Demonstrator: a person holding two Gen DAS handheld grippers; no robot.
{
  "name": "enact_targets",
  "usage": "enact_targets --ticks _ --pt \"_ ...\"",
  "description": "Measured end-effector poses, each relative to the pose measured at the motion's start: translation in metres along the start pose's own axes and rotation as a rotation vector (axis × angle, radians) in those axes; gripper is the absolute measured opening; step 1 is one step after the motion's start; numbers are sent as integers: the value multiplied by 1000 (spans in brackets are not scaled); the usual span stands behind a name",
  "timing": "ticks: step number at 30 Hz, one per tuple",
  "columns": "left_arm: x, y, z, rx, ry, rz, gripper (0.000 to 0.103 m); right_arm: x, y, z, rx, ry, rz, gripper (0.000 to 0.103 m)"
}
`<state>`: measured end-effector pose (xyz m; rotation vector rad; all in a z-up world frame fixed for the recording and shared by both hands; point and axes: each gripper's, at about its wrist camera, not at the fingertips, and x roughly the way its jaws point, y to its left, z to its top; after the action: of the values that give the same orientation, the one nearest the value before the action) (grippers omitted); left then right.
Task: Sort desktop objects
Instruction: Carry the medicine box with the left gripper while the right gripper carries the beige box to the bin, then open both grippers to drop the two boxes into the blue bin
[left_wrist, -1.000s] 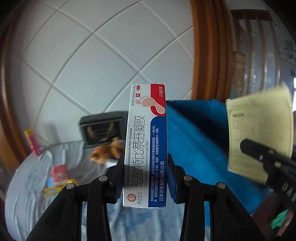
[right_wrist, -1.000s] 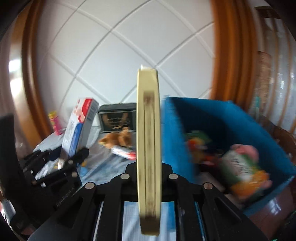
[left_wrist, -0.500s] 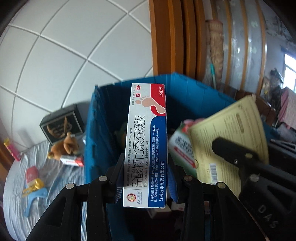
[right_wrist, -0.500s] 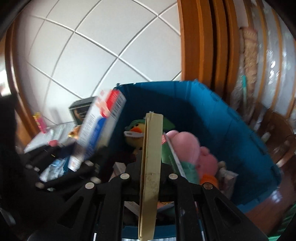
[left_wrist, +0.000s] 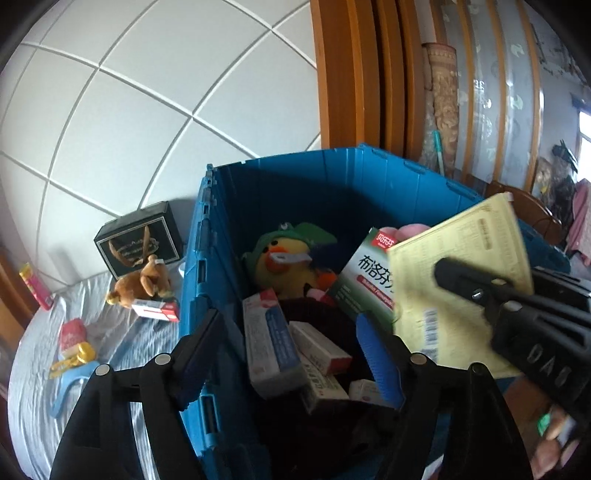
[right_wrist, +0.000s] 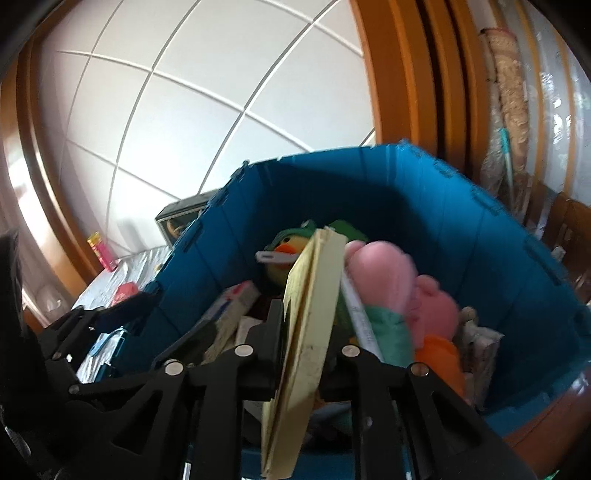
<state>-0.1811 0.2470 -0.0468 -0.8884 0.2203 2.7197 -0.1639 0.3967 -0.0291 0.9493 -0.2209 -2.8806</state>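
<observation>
My left gripper (left_wrist: 291, 350) is open and empty above the blue bin (left_wrist: 332, 173). The white, red and blue medicine box (left_wrist: 271, 347) it carried lies inside the bin among other boxes. My right gripper (right_wrist: 306, 328) holds a thin yellow booklet (right_wrist: 303, 339) on edge, tilted, over the bin; the jaws look slightly parted around it. The booklet also shows in the left wrist view (left_wrist: 461, 280) with the right gripper (left_wrist: 491, 299) on it. A yellow duck plush (left_wrist: 291, 258) and a pink plush (right_wrist: 402, 288) lie in the bin.
On the grey cloth left of the bin lie a brown plush (left_wrist: 142, 282), a black box (left_wrist: 140, 240), a small red-white box (left_wrist: 155, 308), a red packet (left_wrist: 72, 332), a yellow and blue toy (left_wrist: 72, 365) and a pink tube (left_wrist: 35, 291). A wooden frame (left_wrist: 354, 74) stands behind.
The left gripper opened and the medicine box dropped into the bin. The right gripper moved further over the bin and the booklet has tilted.
</observation>
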Motion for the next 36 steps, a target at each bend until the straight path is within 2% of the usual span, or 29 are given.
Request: enact_targets --ticks 3,4,5,6,7,16,24,30,36 --pt "-1 3 -1 -12 -5 -9 81 -10 -8 1 8 -25 -30 19" --pt "-2 4 -2 -14 -8 -10 81 -13 -11 1 14 -30 -39 31" --pt "0 6 -2 -16 -9 -9 81 -14 -13 1 16 -31 -42 57" --pt "0 7 -2 -18 -9 -10 81 -14 -14 1 21 -33 -41 75" --pt "-1 7 -2 -20 -10 -13 82 -14 -16 1 25 -35 -40 101" --pt "-11 1 -5 -25 -27 -29 82 -39 -25 1 55 -95 -88 103" --pt "-35 -2 -14 -32 -69 -68 90 -63 -31 -13 70 -115 -157 103" --pt "-49 8 -18 -64 -100 -59 99 -66 -26 -23 71 -95 -166 103" --pt "-61 28 -24 -86 -120 -47 101 -71 -10 -27 67 -106 -161 103"
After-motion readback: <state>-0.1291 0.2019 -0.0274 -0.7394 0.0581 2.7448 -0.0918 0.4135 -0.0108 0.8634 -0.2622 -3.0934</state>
